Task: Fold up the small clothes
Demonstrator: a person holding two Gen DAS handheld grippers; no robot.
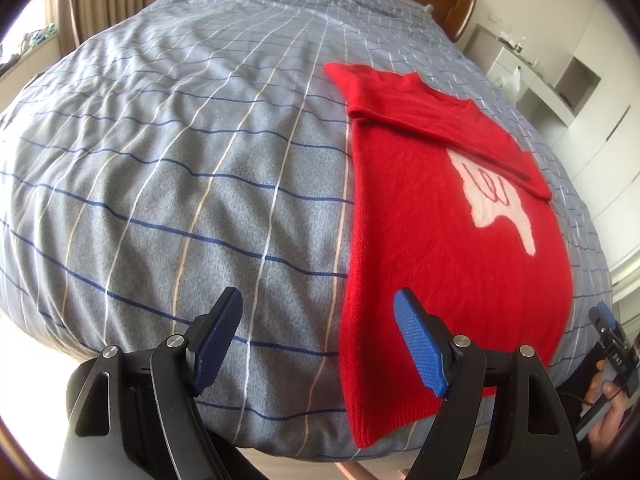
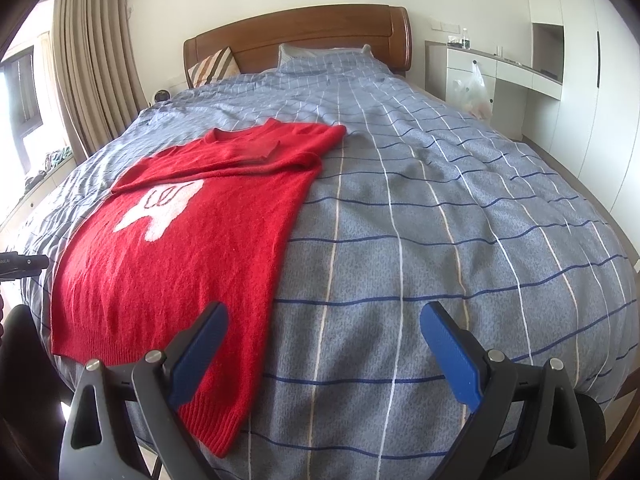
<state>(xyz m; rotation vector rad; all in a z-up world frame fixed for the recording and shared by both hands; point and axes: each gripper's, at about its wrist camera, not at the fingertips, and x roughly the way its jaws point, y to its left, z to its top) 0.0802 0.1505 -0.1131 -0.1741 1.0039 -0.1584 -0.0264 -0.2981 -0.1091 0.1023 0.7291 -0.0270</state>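
A small red knit sweater (image 1: 432,248) with a white figure on its chest lies flat on the bed, both sleeves folded across the top. It also shows in the right wrist view (image 2: 172,248). My left gripper (image 1: 320,312) is open and empty, hovering above the sweater's near left hem corner. My right gripper (image 2: 324,328) is open and empty, above the near right hem corner, its left finger over the red knit.
The blue-grey checked duvet (image 2: 440,220) covers the whole bed. A wooden headboard (image 2: 304,32) and pillows stand at the far end. A white desk with a plastic bag (image 2: 472,88) is on the right, curtains (image 2: 92,64) on the left.
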